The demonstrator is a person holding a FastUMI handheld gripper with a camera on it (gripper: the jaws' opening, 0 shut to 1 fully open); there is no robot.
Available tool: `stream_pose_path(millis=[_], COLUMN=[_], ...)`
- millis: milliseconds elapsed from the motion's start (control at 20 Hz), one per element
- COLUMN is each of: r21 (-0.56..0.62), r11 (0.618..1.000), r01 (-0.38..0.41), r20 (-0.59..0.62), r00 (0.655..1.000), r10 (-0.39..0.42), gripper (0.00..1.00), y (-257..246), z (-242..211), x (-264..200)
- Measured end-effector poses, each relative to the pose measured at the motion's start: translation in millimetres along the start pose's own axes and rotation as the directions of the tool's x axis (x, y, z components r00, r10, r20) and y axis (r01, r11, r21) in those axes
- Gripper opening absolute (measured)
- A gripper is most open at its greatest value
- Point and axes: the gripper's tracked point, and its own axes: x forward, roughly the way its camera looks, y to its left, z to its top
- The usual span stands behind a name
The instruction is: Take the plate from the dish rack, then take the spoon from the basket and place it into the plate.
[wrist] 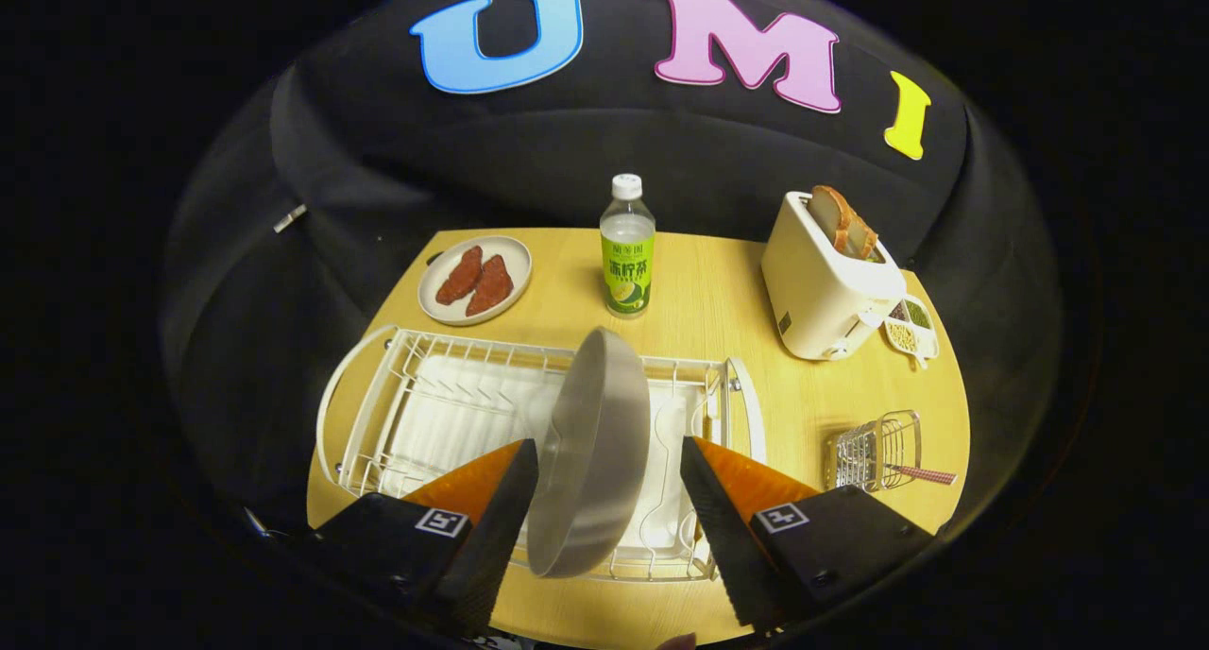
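The gripper [604,499] has its fingers spread wide at the bottom middle; the grey plate [595,452] stands on its edge between them in the white dish rack [416,414]; the spoon [921,475] sticks out of the wire basket [874,452] at the lower right.

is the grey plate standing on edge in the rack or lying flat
On edge. The plate stands upright, slightly tilted, in the dish rack, between the open gripper fingers; neither visibly presses it.
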Motion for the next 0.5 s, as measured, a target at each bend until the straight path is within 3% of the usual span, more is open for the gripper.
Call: stream_pose_path(millis=[200,400,500], r21=[0.016,-0.045,-0.079], r11=[0.996,0.964,0.954], r01=[0.089,0.262,0.289], r20=[0.007,0.135,0.177], r00=[0.996,0.958,0.946], r10=[-0.089,-0.254,-0.272], gripper=[0.61,0.30,0.27], y=[-1,-19,-17], z=[0,34,47], x=[10,-8,-11])
